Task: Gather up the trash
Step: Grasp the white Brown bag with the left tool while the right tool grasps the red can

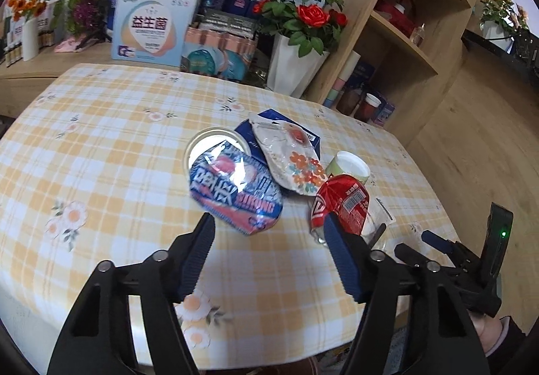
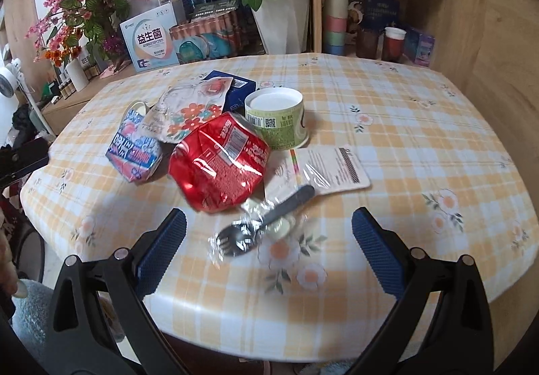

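Note:
Trash lies in a pile on the checked tablecloth [image 1: 101, 146]. A blue-and-pink wrapper [image 1: 235, 193] [image 2: 134, 149] rests over a white cup. A flowered white pouch [image 1: 289, 156] [image 2: 185, 112] lies on a dark blue box [image 2: 232, 88]. A red wrapper [image 1: 340, 203] [image 2: 219, 162], a green paper cup [image 1: 350, 166] [image 2: 279, 119] and a wrapped spoon [image 2: 266, 223] lie beside them. My left gripper [image 1: 269, 223] is open just short of the blue-and-pink wrapper. My right gripper [image 2: 269, 223] is open around the spoon and also shows in the left wrist view [image 1: 414, 243].
A clear packet with a printed card [image 2: 330, 166] lies behind the spoon. Boxes [image 1: 151, 28], a rose pot [image 1: 296, 48] and flower vases stand behind the table. A wooden shelf unit [image 1: 404, 21] with cups stands at the right.

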{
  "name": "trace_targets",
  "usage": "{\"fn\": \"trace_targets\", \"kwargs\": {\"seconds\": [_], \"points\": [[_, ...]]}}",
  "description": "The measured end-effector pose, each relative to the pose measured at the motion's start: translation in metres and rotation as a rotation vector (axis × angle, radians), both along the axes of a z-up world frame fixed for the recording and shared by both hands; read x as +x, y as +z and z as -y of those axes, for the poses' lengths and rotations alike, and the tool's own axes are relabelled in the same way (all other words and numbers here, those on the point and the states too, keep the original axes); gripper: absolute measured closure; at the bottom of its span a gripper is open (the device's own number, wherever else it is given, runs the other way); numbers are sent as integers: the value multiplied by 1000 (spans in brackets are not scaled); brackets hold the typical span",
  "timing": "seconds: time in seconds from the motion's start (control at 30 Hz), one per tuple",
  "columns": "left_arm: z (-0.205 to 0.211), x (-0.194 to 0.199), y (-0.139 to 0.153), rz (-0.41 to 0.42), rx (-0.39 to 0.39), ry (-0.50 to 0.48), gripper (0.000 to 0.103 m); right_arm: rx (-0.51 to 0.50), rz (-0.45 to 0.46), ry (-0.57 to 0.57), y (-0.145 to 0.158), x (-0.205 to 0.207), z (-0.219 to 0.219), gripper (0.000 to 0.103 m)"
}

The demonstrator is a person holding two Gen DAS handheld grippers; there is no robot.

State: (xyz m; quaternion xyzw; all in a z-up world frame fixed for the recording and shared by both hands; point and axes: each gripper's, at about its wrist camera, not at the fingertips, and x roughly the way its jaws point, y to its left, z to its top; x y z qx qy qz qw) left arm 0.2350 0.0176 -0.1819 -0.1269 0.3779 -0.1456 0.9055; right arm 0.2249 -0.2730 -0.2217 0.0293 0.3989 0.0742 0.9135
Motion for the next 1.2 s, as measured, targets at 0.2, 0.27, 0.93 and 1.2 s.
{"fn": "trace_targets", "kwargs": {"seconds": [0.2, 0.27, 0.93, 1.2], "points": [[10, 35, -11, -38, -16, -15, 47, 29, -21, 44, -14, 37, 0, 12], [11, 42, -14, -44, -13, -16, 48, 55, -31, 59, -17, 51, -1, 16], [6, 59, -24, -70, -18, -6, 48, 198, -122, 111, -43, 107, -22, 23], [6, 58, -22, -65, -21, -6, 48, 255, -107, 142, -29, 101, -17, 60]]}}
